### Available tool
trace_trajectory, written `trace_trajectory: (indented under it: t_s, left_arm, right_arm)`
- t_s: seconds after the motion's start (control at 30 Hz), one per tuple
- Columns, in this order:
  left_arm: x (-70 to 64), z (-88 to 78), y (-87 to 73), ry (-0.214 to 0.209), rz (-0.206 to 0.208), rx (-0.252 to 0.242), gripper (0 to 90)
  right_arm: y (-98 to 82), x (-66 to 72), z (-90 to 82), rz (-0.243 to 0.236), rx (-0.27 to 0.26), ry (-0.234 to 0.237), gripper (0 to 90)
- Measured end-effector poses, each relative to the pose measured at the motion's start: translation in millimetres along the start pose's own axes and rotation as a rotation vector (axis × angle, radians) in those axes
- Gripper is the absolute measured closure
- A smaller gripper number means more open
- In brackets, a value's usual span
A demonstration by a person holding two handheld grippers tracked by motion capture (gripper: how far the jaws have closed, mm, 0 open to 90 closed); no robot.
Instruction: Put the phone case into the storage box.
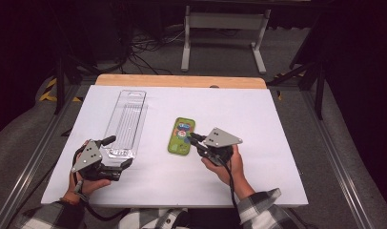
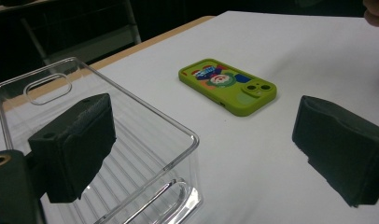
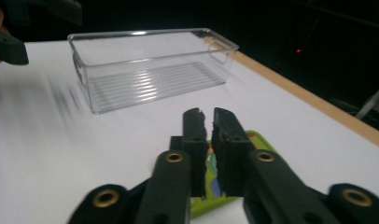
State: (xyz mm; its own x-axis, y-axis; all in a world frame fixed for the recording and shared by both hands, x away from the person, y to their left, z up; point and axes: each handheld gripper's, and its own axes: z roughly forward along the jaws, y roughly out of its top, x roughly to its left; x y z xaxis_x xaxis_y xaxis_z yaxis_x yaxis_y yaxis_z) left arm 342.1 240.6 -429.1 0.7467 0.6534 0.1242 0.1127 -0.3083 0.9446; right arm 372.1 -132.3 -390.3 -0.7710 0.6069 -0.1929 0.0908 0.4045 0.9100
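Two plaid sleeves came in from the bottom of the high view, each hand holding a claw low over the white worktop [image 1: 258,109]. On the left side, the left hand [image 1: 86,183] gripped the left claw [image 1: 119,151] with its grey plate tilted up and its jaws aimed up and to the right. Those jaws stood wide apart and held nothing; in the left claw view one jaw sat over the near end of the tray [image 2: 145,140] and the other over bare worktop to the right.

That tray was clear plastic, long and narrow, with a ribbed floor and a slot handle at its far end. Its long axis ran from the near-left toward the far edge of the worktop, leaning slightly right, and its near end lay just beside the left claw.

Near the middle of the worktop lay a phone [image 1: 181,136] in a green case, flat, printed back and camera lenses up. Its long axis ran nearly parallel to the tray, well apart from it, with the lenses at the end nearer the person.

From the right, the right hand [image 1: 232,164] held the right claw [image 1: 194,139] pointing left. Its jaws were close together with a thin gap, tips just above the phone's right edge; whether they touched it could not be told.
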Motion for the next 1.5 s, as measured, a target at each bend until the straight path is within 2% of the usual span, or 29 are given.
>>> trace_trajectory:
  t_s: [0.1,0.23,0.33,0.4,0.47,0.67,0.8,1.13,1.2,1.37,1.5]
  left_arm:
    - [0.2,0.5,-0.9,-0.014,-0.008,0.005,5.6]
    - [-0.8,0.0,-0.2,-0.010,0.007,0.003,5.5]
    - [-0.6,-0.1,-0.1,-0.009,0.007,0.005,5.5]
    - [-0.3,0.2,0.1,-0.010,0.010,0.006,5.6]
    - [-1.2,1.1,0.1,-0.017,0.005,0.008,5.6]
    - [-2.0,0.9,-1.4,-0.016,0.016,0.021,5.7]
    - [-1.4,-1.2,-2.8,-0.010,0.009,0.021,5.8]
    - [-2.9,-2.3,-5.1,-0.003,0.013,0.034,6.0]
    - [-2.9,-1.4,-5.3,-0.002,0.018,0.044,6.0]
    - [-4.3,-2.4,-6.2,-0.005,0.007,0.056,6.1]
    - [-4.0,-3.5,-6.2,-0.001,0.005,0.055,6.0]
  right_arm:
    - [3.6,3.1,20.8,-0.030,0.037,0.044,90.0]
    - [11.3,6.0,44.1,-0.059,0.084,0.091,90.0]
    - [13.8,7.8,60.4,-0.082,0.124,0.109,90.0]
    - [13.6,7.8,65.5,-0.080,0.135,0.121,90.0]
    - [10.7,8.6,81.0,-0.080,0.177,0.135,90.0]
    - [4.0,7.5,102.4,-0.079,0.253,0.160,90.0]
    - [-2.1,6.3,115.7,-0.080,0.297,0.183,90.0]
    - [-7.9,12.3,131.2,-0.125,0.362,0.183,90.0]
    - [-8.6,12.6,130.3,-0.134,0.386,0.190,90.0]
    - [-10.0,12.0,124.7,-0.106,0.392,0.196,90.0]
    - [-13.0,10.7,113.8,-0.109,0.409,0.191,90.0]
